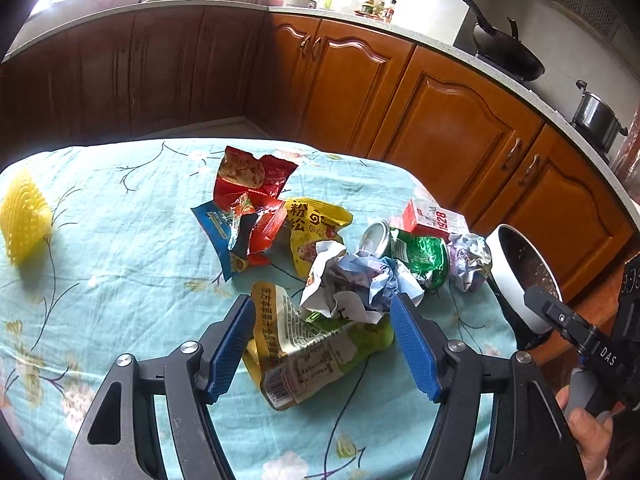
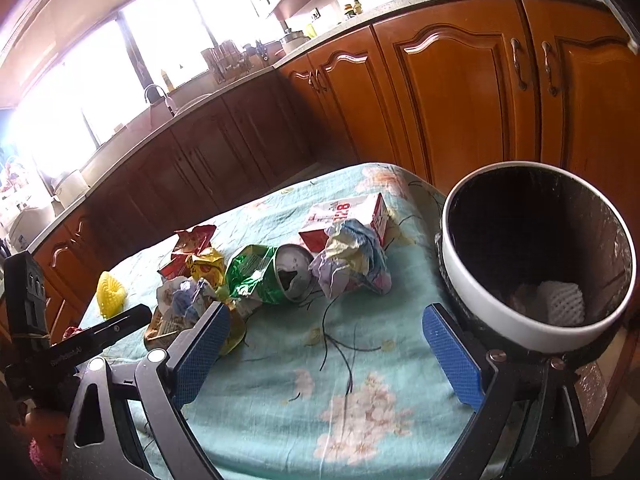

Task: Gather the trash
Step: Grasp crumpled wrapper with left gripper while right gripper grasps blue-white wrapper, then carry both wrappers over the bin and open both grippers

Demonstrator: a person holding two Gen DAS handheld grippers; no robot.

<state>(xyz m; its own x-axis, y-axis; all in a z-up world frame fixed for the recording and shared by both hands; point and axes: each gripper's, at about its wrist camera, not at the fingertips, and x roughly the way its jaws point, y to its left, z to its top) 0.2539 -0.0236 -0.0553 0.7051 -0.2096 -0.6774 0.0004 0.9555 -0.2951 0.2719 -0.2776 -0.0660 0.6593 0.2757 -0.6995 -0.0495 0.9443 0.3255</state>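
Observation:
Trash lies on a light blue flowered tablecloth (image 1: pixel 120 280). My left gripper (image 1: pixel 324 320) is open, its blue pads either side of a yellow-green snack wrapper (image 1: pixel 304 348) and a crumpled paper ball (image 1: pixel 352 280). Beyond lie red and blue wrappers (image 1: pixel 248 204), a yellow wrapper (image 1: pixel 312 224), a crushed green can (image 1: pixel 416 252), a second paper ball (image 1: pixel 468 260) and a red-white carton (image 1: pixel 432 218). My right gripper (image 2: pixel 328 332) is open and empty above bare cloth (image 2: pixel 320 360). The white-rimmed trash bin (image 2: pixel 492 304) stands at the table's right edge, white foam inside.
A yellow foam net (image 1: pixel 24 216) lies at the table's far left, also in the right wrist view (image 2: pixel 110 294). Wooden kitchen cabinets (image 1: pixel 440 128) run close behind the table. A wok (image 1: pixel 504 48) and a steel pot (image 1: pixel 596 120) sit on the counter.

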